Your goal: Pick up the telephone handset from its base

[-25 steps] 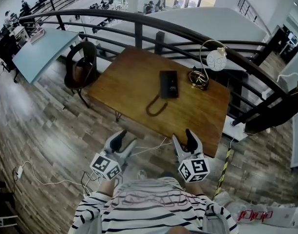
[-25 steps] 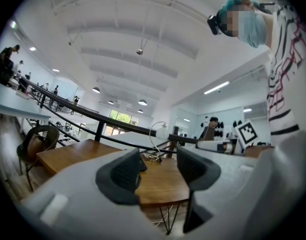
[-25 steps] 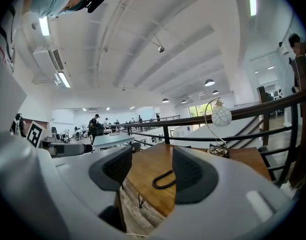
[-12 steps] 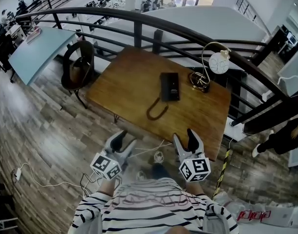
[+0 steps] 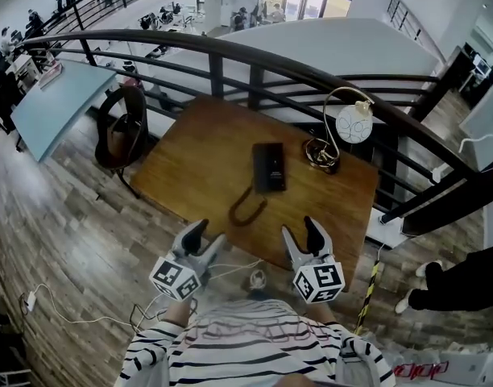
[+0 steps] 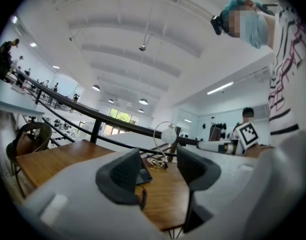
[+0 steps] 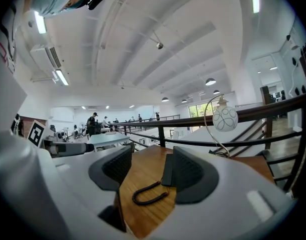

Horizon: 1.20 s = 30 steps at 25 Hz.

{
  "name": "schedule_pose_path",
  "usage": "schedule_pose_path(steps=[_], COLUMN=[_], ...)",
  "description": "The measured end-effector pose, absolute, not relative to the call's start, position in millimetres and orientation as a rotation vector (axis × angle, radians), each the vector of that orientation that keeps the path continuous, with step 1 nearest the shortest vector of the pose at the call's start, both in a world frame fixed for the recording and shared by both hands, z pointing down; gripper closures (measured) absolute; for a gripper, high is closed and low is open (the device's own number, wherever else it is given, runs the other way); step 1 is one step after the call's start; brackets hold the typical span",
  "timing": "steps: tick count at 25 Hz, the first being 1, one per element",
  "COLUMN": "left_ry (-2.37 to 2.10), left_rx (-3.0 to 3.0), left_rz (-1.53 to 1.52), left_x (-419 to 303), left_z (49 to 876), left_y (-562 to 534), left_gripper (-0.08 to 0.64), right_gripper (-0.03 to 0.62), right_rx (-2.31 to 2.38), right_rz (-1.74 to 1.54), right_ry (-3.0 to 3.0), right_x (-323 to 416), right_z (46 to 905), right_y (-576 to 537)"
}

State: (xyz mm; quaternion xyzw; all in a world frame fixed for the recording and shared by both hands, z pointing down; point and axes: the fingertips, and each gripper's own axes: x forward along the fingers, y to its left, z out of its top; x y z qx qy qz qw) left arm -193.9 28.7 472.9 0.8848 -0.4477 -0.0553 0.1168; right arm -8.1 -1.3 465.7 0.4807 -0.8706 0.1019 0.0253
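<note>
A black telephone [image 5: 268, 167] with its handset on the base lies mid-way across the brown wooden table [image 5: 198, 161]. Its coiled cord [image 5: 246, 209] loops toward the near edge. In the right gripper view the telephone [image 7: 168, 170] and cord [image 7: 149, 192] show between the jaws, well ahead. In the left gripper view only a corner of the telephone [image 6: 144, 174] peeks past the left jaw. My left gripper [image 5: 205, 235] and right gripper [image 5: 300, 231] are both open and empty, held side by side at the table's near edge, short of the telephone.
A gold-based desk lamp with a round white shade [image 5: 352, 124] stands right of the telephone. A black railing [image 5: 230, 55] curves behind the table. A black chair [image 5: 122, 127] sits at the table's left end. White cables [image 5: 69, 301] trail on the wood floor.
The view has closed in on the table. Both grippers now stand nearer its front edge and the telephone, still open. A person's legs have come into view at the far right.
</note>
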Motion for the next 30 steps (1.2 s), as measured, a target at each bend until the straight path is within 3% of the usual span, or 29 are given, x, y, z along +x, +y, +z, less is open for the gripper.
schedule_pose_path(steps=[21, 30], left_ry=[-1.354, -1.322], left_rx=[2.566, 2.541], left_rz=[-0.107, -0.093], left_x=[-109, -114], left_z=[471, 481], left_y=[-120, -162], left_gripper=[0.330, 0.330], right_gripper=[0.345, 0.347], right_rx=[1.354, 1.355], right_rz=[0.385, 0.377], right_ry=[-2.768, -2.755], right_x=[55, 50], right_z=[484, 494], right_y=[-142, -181])
